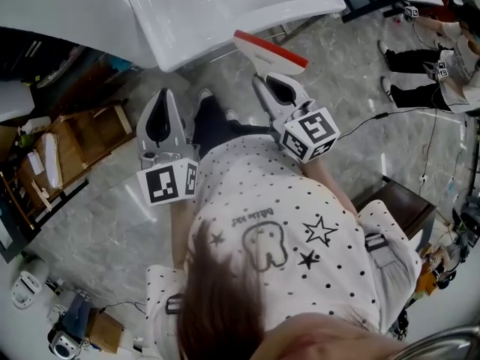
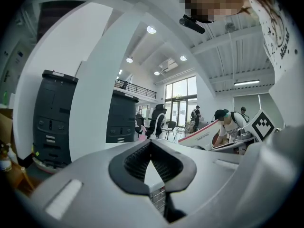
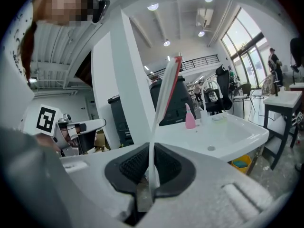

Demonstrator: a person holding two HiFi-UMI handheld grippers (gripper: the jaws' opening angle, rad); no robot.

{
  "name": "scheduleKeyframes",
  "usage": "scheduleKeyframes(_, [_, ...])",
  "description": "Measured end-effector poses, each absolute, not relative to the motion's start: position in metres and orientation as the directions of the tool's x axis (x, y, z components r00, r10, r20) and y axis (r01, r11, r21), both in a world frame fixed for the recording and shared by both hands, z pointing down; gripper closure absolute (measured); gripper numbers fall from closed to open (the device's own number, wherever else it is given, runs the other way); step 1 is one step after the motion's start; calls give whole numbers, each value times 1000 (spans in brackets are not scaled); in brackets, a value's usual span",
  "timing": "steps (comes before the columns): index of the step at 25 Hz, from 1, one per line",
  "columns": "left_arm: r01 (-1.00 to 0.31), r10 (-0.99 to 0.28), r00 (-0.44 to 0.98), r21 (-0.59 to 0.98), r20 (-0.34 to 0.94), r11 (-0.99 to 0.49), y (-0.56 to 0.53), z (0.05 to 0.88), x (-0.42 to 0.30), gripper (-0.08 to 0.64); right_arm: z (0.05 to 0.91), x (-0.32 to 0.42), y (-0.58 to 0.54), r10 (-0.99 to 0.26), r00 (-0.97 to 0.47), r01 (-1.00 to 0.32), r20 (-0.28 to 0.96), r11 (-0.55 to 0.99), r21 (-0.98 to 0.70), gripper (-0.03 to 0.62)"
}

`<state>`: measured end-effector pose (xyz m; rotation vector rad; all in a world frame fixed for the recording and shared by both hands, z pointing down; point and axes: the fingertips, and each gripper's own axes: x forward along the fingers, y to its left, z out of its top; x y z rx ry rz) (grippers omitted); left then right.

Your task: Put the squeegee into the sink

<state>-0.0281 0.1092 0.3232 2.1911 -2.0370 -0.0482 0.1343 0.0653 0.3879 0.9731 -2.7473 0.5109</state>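
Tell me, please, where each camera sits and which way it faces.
Head view: on the person's head, facing steeply down at the sink; hair, shirt, left gripper, right gripper show.
Left gripper view: on that gripper, facing level along its shut fingers toward a pillar.
Right gripper view: on that gripper, facing the sink along fingers clamping the squeegee.
Shared: head and right gripper views show sink, squeegee.

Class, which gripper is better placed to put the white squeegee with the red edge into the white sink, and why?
Right. The right gripper is shut on the white, red-edged squeegee, whose blade sits near the front rim of the white sink. The left gripper is shut with nothing between its jaws.
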Motion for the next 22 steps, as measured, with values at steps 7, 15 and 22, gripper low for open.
scheduleKeyframes(7, [-982, -988, 134, 147, 80, -121, 58, 318, -58, 572, 372, 101, 13, -620, -737, -675, 267, 692, -256, 571])
scheduleKeyframes(15, [-974, -979, 187, 147, 85, -173, 17, 325, -84, 572, 380, 67, -14, -635, -725, -689, 267, 670, -276, 571])
scheduleKeyframes(22, [-968, -970, 216, 152, 107, -199, -2, 330, -97, 572, 381, 63, -40, -671, -691, -723, 270, 630, -284, 571])
